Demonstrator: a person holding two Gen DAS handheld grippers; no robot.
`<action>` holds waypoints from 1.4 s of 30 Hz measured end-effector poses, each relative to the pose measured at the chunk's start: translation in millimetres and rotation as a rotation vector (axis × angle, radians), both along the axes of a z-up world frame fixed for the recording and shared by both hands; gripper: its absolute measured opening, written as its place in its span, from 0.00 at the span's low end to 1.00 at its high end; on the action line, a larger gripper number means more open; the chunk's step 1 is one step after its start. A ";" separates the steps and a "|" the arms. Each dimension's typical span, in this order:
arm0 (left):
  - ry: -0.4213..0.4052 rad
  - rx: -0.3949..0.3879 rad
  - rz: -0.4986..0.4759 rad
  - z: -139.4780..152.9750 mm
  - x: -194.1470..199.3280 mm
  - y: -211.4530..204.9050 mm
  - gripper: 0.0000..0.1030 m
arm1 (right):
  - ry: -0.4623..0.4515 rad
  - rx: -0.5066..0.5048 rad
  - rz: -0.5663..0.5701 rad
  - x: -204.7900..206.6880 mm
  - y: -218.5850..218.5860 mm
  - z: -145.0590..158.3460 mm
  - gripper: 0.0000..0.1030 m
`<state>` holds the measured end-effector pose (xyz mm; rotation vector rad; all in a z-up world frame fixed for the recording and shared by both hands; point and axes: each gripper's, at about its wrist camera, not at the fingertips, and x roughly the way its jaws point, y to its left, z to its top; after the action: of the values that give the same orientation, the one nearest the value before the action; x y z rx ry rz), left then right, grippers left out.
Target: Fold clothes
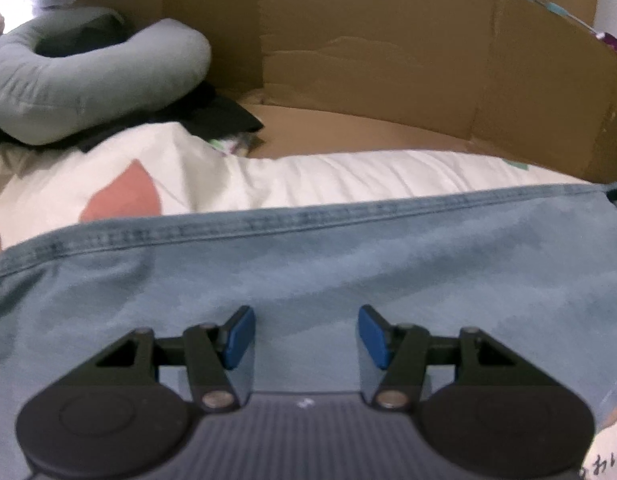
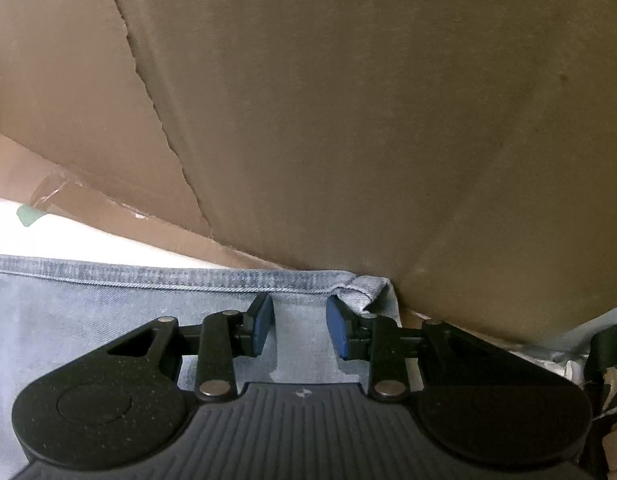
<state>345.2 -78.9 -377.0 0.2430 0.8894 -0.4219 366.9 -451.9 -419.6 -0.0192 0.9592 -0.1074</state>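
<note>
The left gripper (image 1: 306, 338), black with blue pads (image 1: 238, 338), is nearest in the left wrist view. Its two fingers stand well apart, and nothing is between them. It holds nothing. It hangs just over the light blue denim garment (image 1: 308, 272), which lies flat and fills the bottom half of that view.

The denim rests on a white bed cover with red leaf shapes (image 1: 348, 178). A thick stitched hem (image 1: 308, 216) runs across the far edge of the denim. Behind the bed cover stands a brown cardboard wall (image 1: 388, 60). A grey curved cushion (image 1: 88, 80) sits at the far left, on top of some dark cloth (image 1: 224, 112).

In the right wrist view, the right gripper (image 2: 299, 330) is closer to the hem. Its fingers are partly open, with a narrower gap than the left ones. Denim shows in the gap, but the pads do not seem to squeeze it, so it looks like no hold yet. Just beside its right pad, a small denim corner (image 2: 368, 290) is curled up against the cardboard.

The step looks like getting ready to take hold of the far edge for a fold. Next, both grippers likely need to reach the hem, close on it, and lift together so the cloth stays even.
</note>
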 end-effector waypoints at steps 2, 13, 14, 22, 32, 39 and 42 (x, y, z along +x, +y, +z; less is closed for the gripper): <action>0.010 0.003 0.001 -0.1 -2.5 -1.0 0.59 | 0.010 -0.007 -0.004 4.5 1.0 0.3 0.36; 0.061 0.038 0.053 6.7 -4.5 -2.0 0.59 | 0.062 0.032 -0.018 -13.3 11.1 26.6 0.37; 0.066 0.034 0.066 11.2 -4.9 1.1 0.59 | 0.061 0.041 -0.005 -19.8 12.5 31.5 0.37; 0.083 0.020 0.177 68.6 -6.5 38.9 0.59 | 0.042 0.133 0.057 -69.2 0.7 100.1 0.37; 0.020 0.016 0.278 204.3 -25.8 110.7 0.59 | -0.036 0.211 0.147 -86.7 5.2 216.0 0.39; -0.008 0.011 0.358 267.0 -74.1 166.5 0.60 | -0.085 0.226 0.185 -135.2 -2.2 296.5 0.39; -0.001 0.003 0.394 284.4 -102.2 189.4 0.60 | -0.105 0.231 0.191 -156.3 -10.0 331.0 0.41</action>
<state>243.1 110.5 -92.6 0.0669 0.9121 -0.0550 210.6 -461.9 -88.6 0.1068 0.8556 0.1773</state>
